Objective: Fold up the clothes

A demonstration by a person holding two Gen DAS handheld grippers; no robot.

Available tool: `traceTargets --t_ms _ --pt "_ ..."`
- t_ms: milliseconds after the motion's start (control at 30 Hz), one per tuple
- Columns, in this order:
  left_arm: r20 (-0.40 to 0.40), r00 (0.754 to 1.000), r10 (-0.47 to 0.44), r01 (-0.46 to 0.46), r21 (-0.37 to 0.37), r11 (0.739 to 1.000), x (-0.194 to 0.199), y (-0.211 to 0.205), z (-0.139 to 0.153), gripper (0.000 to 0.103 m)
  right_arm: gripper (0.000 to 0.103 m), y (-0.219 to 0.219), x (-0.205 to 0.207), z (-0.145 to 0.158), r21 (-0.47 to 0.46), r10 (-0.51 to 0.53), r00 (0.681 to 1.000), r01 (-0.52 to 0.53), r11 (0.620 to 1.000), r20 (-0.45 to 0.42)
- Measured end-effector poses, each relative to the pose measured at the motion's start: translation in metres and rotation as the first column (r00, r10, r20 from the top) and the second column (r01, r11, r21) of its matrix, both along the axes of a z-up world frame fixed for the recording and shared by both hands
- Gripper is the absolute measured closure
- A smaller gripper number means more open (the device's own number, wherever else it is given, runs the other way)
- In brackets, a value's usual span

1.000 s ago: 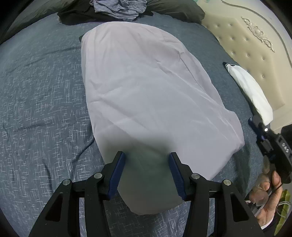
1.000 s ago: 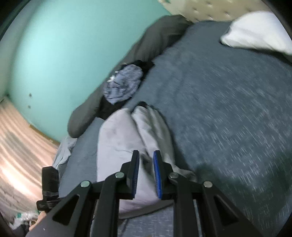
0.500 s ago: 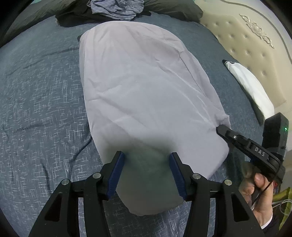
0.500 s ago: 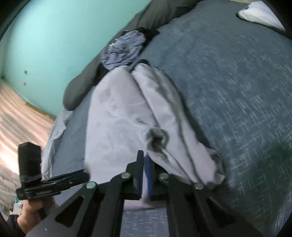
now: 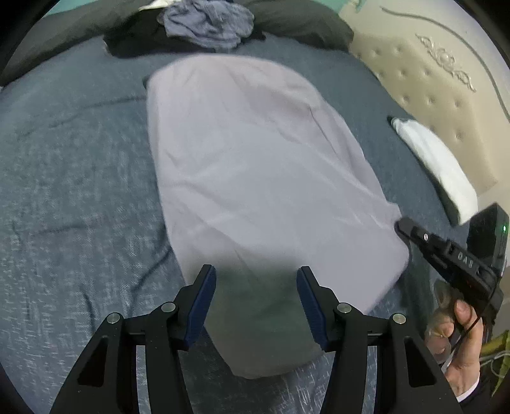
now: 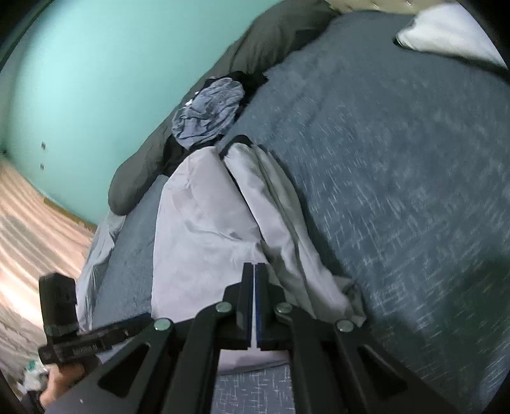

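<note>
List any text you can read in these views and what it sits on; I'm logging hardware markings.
"DAS": raised letters on the black body of the right tongs, seen at an angle in the left wrist view.
Unreadable: a faint marking on the arm of the left tongs in the right wrist view, too blurred to read.
Nothing legible on the lilac garment, bedspread or headboard.

One pale garment (image 5: 255, 178), one crumpled blue garment (image 5: 207, 22), one white pillow (image 5: 436, 162), two grippers.
</note>
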State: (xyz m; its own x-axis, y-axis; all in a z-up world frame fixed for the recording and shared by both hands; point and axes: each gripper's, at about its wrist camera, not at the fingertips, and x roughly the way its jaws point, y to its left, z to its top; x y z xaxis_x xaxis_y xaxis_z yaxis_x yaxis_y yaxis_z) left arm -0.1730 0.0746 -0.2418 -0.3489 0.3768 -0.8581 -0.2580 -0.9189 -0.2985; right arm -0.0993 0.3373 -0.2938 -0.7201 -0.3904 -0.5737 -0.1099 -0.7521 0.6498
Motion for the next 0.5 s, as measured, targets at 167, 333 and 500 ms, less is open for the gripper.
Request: traceTargets --t_ms 167,333,500 --pt "0.009 1.0 0.001 -0.001 -0.006 1.0 -0.001 0.0 -0.01 0.046 0.103 0.0 -0.002 -0.009 -0.009 0.007 0.999 -0.006 1.0 0.035" --pt "0.013 1.0 0.005 -0.005 0.01 1.0 0.0 0.0 -0.02 0.046 0.103 0.001 -0.008 -0.03 -0.014 -0.002 0.995 0.004 1.0 0.1" --pt "-0.037 0.999 -0.008 0.008 0.004 1.0 0.006 -0.008 -0.014 0.046 0.101 0.004 -0.008 -0.004 -0.035 0.022 0.999 -0.021 0.999 0.044"
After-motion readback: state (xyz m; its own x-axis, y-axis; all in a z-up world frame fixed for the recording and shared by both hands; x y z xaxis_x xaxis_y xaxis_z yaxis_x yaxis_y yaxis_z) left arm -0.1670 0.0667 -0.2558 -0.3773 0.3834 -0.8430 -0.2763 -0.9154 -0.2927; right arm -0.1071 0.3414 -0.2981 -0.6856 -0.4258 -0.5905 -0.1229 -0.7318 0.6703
